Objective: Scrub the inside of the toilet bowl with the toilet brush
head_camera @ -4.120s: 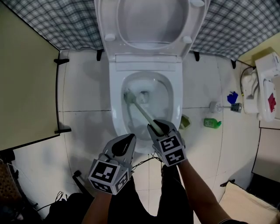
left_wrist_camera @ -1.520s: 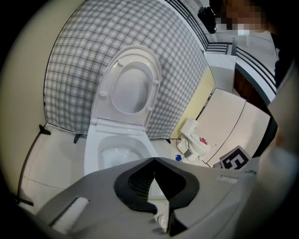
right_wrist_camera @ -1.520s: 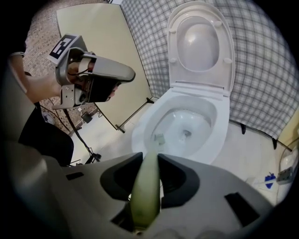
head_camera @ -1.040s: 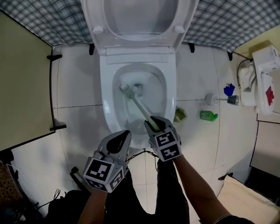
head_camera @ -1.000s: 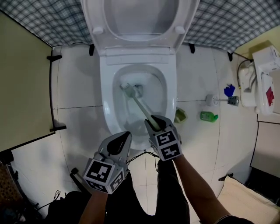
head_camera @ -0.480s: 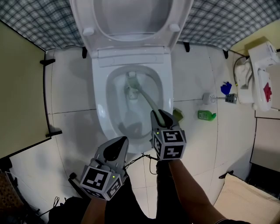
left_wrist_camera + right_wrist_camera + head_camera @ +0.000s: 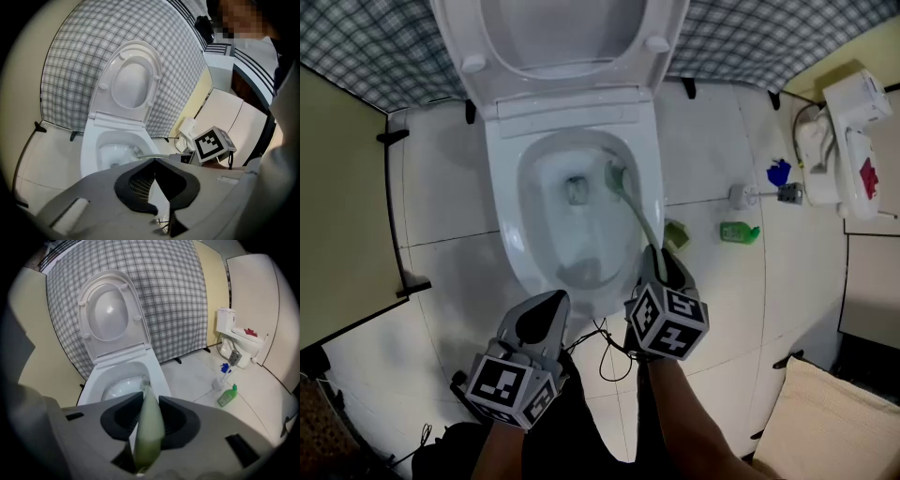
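The toilet brush (image 7: pixel 635 208) is clamped by its pale green handle in the right gripper (image 7: pixel 657 262), and its head is laid against the right inner wall of the toilet bowl (image 7: pixel 502 225). The left gripper (image 7: pixel 550 304) is held closed on nothing. The print on 1 green bottle (image 7: pixel 739 232) cannot be read.

Place: a toilet room.
Fixture: a white ceramic toilet (image 7: pixel 502 234), its oval white seat and lid (image 7: pixel 553 28) raised towards the far wall.
Floor: large glossy white tiles (image 7: pixel 441 197).
Supplies: a small green plastic bottle (image 7: pixel 738 232) lying on the floor right of the toilet.
Walls: grey checked cloth (image 7: pixel 750 42) on the far side, and a plain beige partition (image 7: pixel 337 206) on the left.
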A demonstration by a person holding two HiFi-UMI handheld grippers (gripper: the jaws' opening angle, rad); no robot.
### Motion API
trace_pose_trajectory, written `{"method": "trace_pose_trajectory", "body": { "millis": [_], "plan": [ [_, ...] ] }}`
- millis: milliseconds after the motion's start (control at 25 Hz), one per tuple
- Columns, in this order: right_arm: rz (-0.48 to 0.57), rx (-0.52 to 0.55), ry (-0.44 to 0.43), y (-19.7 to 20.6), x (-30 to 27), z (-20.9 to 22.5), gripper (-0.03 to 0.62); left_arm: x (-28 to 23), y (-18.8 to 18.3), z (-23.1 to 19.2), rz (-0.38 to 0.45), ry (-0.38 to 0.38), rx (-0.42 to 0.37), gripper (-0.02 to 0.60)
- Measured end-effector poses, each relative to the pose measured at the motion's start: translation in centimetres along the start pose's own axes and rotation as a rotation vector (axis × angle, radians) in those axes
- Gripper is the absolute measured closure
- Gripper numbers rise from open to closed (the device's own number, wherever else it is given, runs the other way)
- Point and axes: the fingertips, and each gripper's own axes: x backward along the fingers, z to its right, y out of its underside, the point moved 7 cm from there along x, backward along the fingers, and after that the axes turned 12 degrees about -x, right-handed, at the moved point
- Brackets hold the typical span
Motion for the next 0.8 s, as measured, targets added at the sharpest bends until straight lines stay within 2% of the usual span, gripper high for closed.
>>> {"method": "trace_pose_trajectory", "body": {
  "millis": [160, 400, 560, 800],
  "plan": [
    [-0.011, -0.005, 0.05, 1.2, 2.4, 0.0, 0.471, 0.2, 0.1, 0.2, 0.004, 0.001, 0.006, 0.576],
    [-0.012, 0.053, 0.11, 3.0, 4.5, -0.4, 0.473, 0.3, 0.4, 0.4, 0.009, 0.004, 0.017, 0.575],
    [0.011, 0.083, 0.079, 2.2, 2.1, -0.8, 0.471, 0.5, 0.5, -0.1, 0.008, -0.007, 0.019, 0.575],
    [0.023, 0.211, -0.016, 0.1, -1.9, -3.4, 0.471, 0.8, 0.8, -0.7, 0.007, -0.019, 0.024, 0.576]
  ]
}}
